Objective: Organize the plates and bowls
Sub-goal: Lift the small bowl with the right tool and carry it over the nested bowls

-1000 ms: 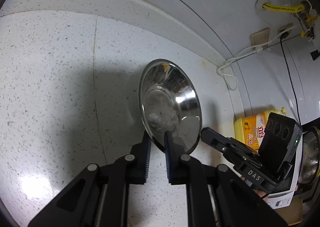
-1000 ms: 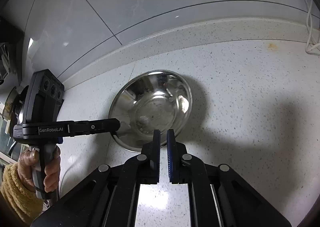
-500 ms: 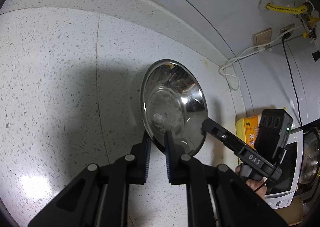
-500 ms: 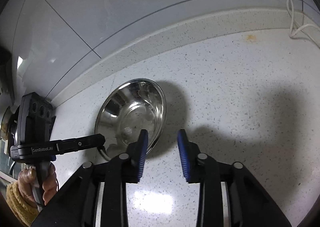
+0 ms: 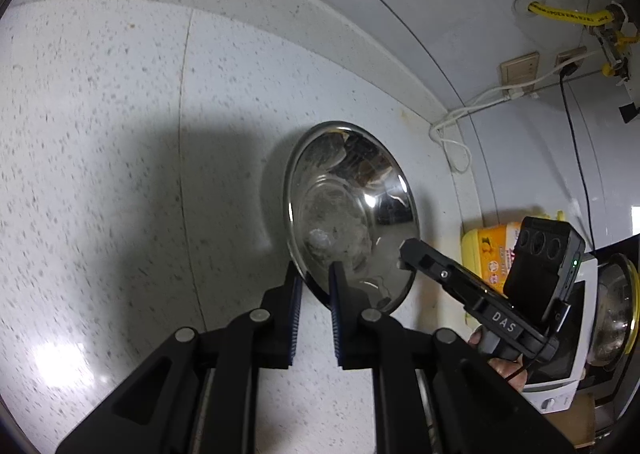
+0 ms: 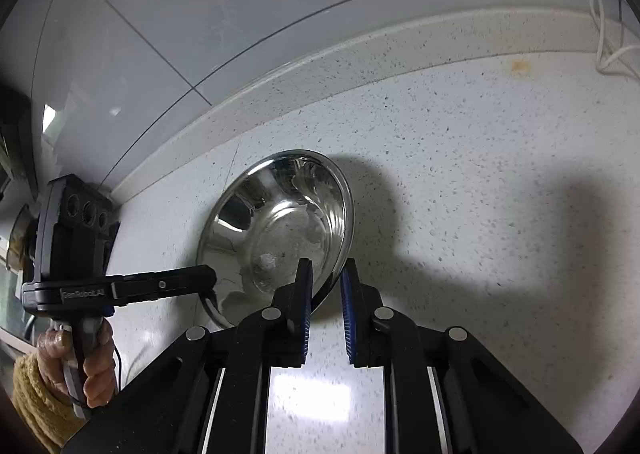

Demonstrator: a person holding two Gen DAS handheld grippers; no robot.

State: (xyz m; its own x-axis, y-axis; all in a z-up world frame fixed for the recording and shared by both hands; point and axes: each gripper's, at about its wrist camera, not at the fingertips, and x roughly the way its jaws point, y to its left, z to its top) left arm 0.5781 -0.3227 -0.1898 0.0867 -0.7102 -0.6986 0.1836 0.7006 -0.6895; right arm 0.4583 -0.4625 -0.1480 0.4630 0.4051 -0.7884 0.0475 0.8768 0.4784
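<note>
A shiny steel bowl (image 5: 348, 210) sits on the speckled white counter, also seen in the right wrist view (image 6: 280, 230). My left gripper (image 5: 314, 278) is shut on the bowl's near rim; it also shows in the right wrist view (image 6: 208, 278) at the bowl's left edge. My right gripper (image 6: 325, 278) has its two fingers on either side of the bowl's right rim, with a small gap still between the pads. In the left wrist view its tip (image 5: 408, 250) reaches over the bowl's right rim.
The counter (image 6: 480, 174) meets a tiled wall at a raised ledge behind the bowl. At the right stand a yellow bottle (image 5: 488, 250), a white appliance (image 5: 560, 374) and another steel bowl (image 5: 612, 310). White cables (image 5: 452, 142) hang from wall sockets.
My right gripper opened half a second ago, then moved onto the bowl's right rim and narrowed around it. My left gripper kept its hold on the rim.
</note>
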